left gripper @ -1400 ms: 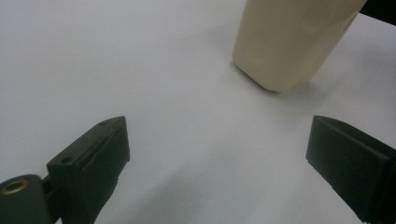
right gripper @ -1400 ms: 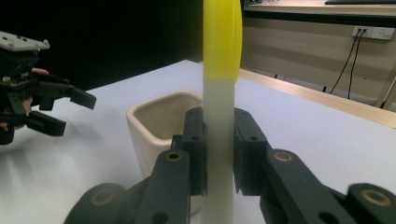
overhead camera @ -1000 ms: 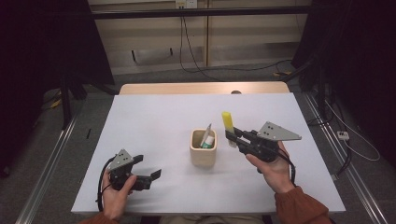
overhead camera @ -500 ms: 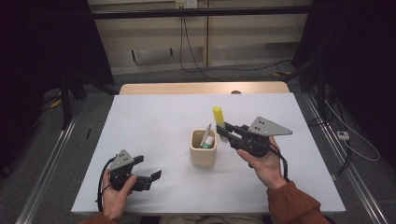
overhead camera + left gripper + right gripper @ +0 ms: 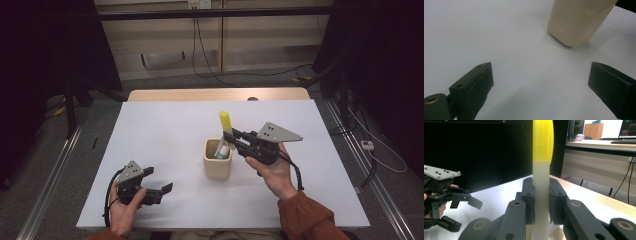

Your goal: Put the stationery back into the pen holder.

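Observation:
A white pen with a yellow cap (image 5: 226, 125) (image 5: 541, 170) stands upright in my right gripper (image 5: 234, 136) (image 5: 541, 202), whose jaws are shut on its white barrel. It hangs just above the right rim of a beige square cup (image 5: 217, 159) (image 5: 580, 20) at the table's middle. A green-and-white pen (image 5: 221, 149) leans inside that cup. My left gripper (image 5: 159, 186) (image 5: 541, 92) rests low at the front left of the white table (image 5: 165, 135), jaws open with nothing between them, pointing toward the cup. The left gripper (image 5: 461, 207) also shows far off in the right gripper view.
The white table top has bare room on all sides of the cup. A wooden strip (image 5: 215, 95) runs along the far edge. Beyond it lie cables (image 5: 210, 60) on the floor and dark stands at both sides.
My right gripper has carried the yellow-capped pen leftward, from right of the cup to just over its right rim. The left gripper has stayed put.

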`<state>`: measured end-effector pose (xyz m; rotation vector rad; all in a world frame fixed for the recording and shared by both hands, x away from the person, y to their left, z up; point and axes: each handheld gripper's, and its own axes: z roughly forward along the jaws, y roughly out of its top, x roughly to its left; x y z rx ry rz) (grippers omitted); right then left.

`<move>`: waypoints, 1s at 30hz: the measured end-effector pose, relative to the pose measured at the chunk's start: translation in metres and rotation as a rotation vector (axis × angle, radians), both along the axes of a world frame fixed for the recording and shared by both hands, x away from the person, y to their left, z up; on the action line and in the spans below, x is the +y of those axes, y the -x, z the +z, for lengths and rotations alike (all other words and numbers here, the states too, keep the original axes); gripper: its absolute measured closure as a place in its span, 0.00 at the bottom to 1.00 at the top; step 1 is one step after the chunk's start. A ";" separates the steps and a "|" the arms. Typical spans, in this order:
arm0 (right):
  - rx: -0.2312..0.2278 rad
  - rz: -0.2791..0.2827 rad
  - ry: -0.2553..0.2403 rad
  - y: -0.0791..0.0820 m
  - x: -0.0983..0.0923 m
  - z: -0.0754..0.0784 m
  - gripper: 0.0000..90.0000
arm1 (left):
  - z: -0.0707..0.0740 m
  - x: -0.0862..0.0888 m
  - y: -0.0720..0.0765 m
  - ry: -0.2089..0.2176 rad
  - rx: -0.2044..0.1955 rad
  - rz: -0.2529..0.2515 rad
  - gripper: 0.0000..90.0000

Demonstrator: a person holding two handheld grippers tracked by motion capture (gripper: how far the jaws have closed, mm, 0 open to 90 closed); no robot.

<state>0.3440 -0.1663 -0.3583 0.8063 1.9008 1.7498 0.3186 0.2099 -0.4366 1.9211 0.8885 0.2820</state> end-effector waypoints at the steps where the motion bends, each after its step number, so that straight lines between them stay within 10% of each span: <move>1: 0.001 0.002 -0.002 -0.001 0.000 0.000 0.86 | 0.000 0.000 0.000 -0.002 0.000 -0.001 0.07; 30: 0.045 0.035 0.031 -0.007 0.017 -0.030 0.86 | -0.001 -0.002 0.001 -0.012 0.012 -0.015 0.07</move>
